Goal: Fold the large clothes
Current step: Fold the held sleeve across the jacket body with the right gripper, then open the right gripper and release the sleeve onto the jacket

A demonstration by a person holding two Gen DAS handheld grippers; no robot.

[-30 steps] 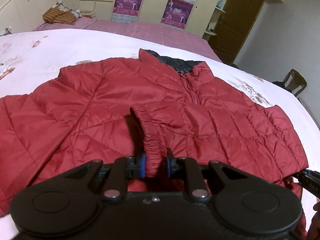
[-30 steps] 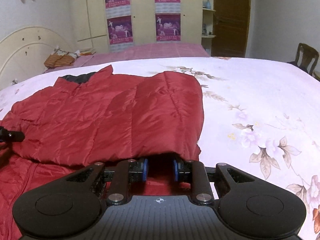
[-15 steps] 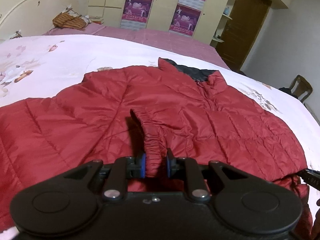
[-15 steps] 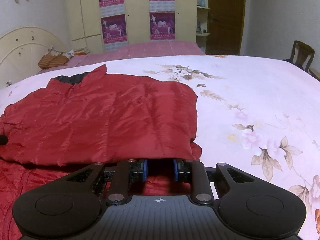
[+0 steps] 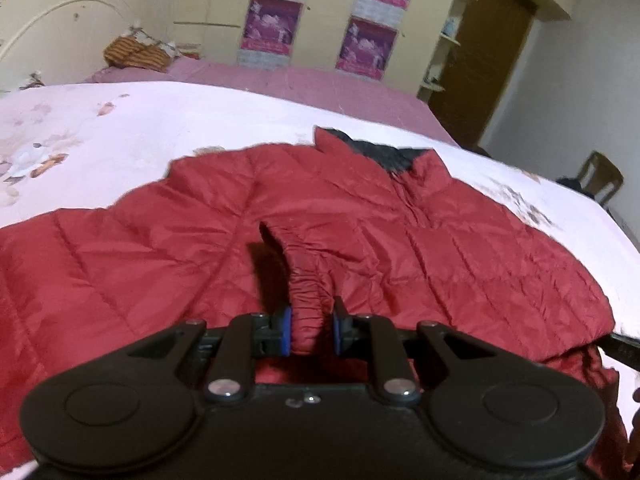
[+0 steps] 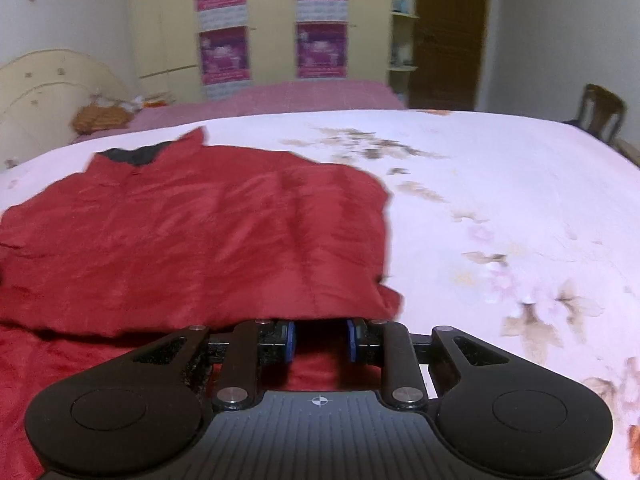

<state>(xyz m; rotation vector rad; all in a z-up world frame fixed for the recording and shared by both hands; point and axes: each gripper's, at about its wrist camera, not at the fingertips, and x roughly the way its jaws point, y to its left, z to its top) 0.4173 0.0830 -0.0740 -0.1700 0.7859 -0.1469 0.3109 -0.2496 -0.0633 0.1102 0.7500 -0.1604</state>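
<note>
A red quilted jacket (image 5: pixel 360 216) with a dark collar lining lies spread on a white floral bedspread (image 5: pixel 120 136). My left gripper (image 5: pixel 311 330) is shut on the jacket's elastic sleeve cuff (image 5: pixel 306 300), held over the jacket's front. In the right wrist view the jacket (image 6: pixel 200 232) lies folded, its right edge near mid-frame. My right gripper (image 6: pixel 320 340) is shut on a fold of the jacket's red fabric at its near edge. The tip of the right gripper (image 5: pixel 624 350) shows at the left wrist view's right edge.
A pink bed (image 6: pixel 280 96) and a cream headboard (image 5: pixel 60 32) stand beyond. Yellow wardrobes with purple posters (image 6: pixel 320 20) and a brown door (image 6: pixel 444 32) line the far wall. A wooden chair (image 6: pixel 600 112) stands at the right. An orange bundle (image 5: pixel 136 54) lies by the headboard.
Both grippers have moved forward over the bed with the jacket held. The jacket's far edge and collar appear further right in the left view. Both views are now motion-blurred.
</note>
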